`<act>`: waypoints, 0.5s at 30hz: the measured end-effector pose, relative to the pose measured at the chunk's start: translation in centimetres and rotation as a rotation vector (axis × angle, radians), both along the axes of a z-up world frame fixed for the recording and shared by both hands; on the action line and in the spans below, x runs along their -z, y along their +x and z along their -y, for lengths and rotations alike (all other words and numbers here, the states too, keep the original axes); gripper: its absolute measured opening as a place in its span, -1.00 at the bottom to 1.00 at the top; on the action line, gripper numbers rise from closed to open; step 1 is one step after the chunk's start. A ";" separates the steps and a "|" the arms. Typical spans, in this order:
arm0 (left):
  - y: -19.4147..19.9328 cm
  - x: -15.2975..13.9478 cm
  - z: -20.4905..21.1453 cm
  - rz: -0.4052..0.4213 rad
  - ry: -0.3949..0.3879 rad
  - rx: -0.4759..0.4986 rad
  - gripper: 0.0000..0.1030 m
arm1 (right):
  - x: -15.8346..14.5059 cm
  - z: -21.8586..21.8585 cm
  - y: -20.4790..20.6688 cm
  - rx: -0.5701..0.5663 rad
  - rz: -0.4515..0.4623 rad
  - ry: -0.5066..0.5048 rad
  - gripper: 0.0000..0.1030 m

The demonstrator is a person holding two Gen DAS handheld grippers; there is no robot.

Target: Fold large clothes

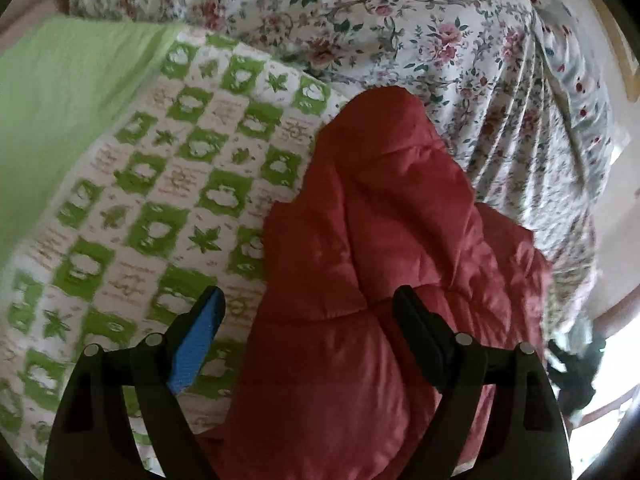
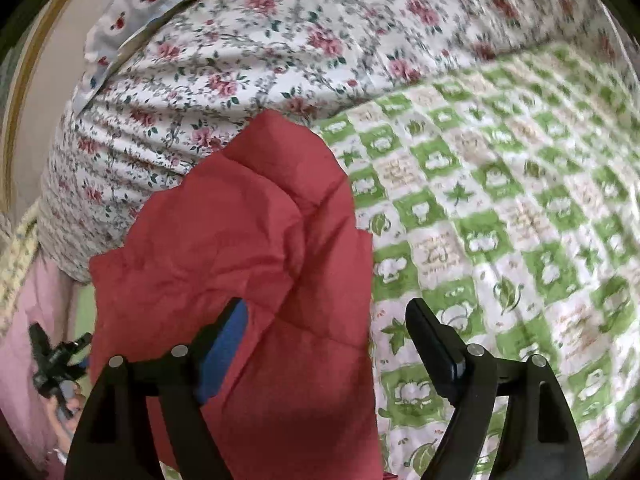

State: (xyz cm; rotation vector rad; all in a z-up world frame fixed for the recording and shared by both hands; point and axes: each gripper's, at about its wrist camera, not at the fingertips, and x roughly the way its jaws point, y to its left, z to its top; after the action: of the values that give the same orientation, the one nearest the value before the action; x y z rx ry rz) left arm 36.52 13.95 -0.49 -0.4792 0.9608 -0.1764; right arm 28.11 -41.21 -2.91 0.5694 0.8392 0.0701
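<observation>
both grippers, left gripper and right gripper, hover with jaws wide, holding nothing, over the red padded jacket lying bunched and, it seems, barely folded on the bed.

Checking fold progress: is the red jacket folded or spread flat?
Partly folded: the red jacket lies bunched in a narrow strip, one layer lapped over another, on the green checked sheet. Not a finished fold.

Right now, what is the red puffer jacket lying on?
The red puffer jacket lies on the green checkered sheet, its far end reaching the floral quilt. Whatever sits beneath the jacket itself is covered.
</observation>
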 end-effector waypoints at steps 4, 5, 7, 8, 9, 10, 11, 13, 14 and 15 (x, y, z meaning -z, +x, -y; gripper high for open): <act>0.8 1.1 -0.4 -0.033 -0.063 0.030 0.71 | 1.9 0.6 0.4 -0.009 -0.044 0.072 0.69; 1.0 1.4 -0.5 -0.041 -0.076 0.032 0.72 | 2.5 0.7 0.5 -0.017 -0.052 0.097 0.74; 1.4 2.0 -0.8 -0.054 -0.104 0.042 0.79 | 3.3 0.9 0.7 -0.021 -0.064 0.135 0.83; 1.5 2.3 -0.7 -0.065 -0.107 0.045 0.88 | 3.8 1.0 0.8 -0.024 -0.069 0.170 0.84; 1.7 2.7 -0.7 -0.074 -0.109 0.046 0.97 | 4.0 1.1 0.9 -0.026 -0.070 0.192 0.84; 1.9 3.0 -0.8 -0.080 -0.121 0.044 1.00 | 4.3 1.1 0.9 -0.028 -0.069 0.217 0.85; 2.0 3.3 -0.8 -0.086 -0.143 0.050 1.00 | 4.4 1.1 1.0 -0.032 -0.068 0.238 0.87; 2.4 3.8 -0.9 -0.106 -0.191 0.062 1.00 | 4.4 0.8 1.2 -0.042 -0.066 0.237 0.86; 2.5 4.1 -0.9 -0.113 -0.212 0.066 1.00 | 4.4 0.6 1.3 -0.051 -0.066 0.230 0.86; 2.6 4.3 -0.8 -0.120 -0.231 0.072 1.00 | 4.4 0.4 1.5 -0.062 -0.066 0.234 0.86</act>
State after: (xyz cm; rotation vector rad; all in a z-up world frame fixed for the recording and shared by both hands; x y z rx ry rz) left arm 39.12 14.77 -4.77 -0.6741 1.0816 -0.3286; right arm 29.57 -41.58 -7.28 0.7685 0.9190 0.2094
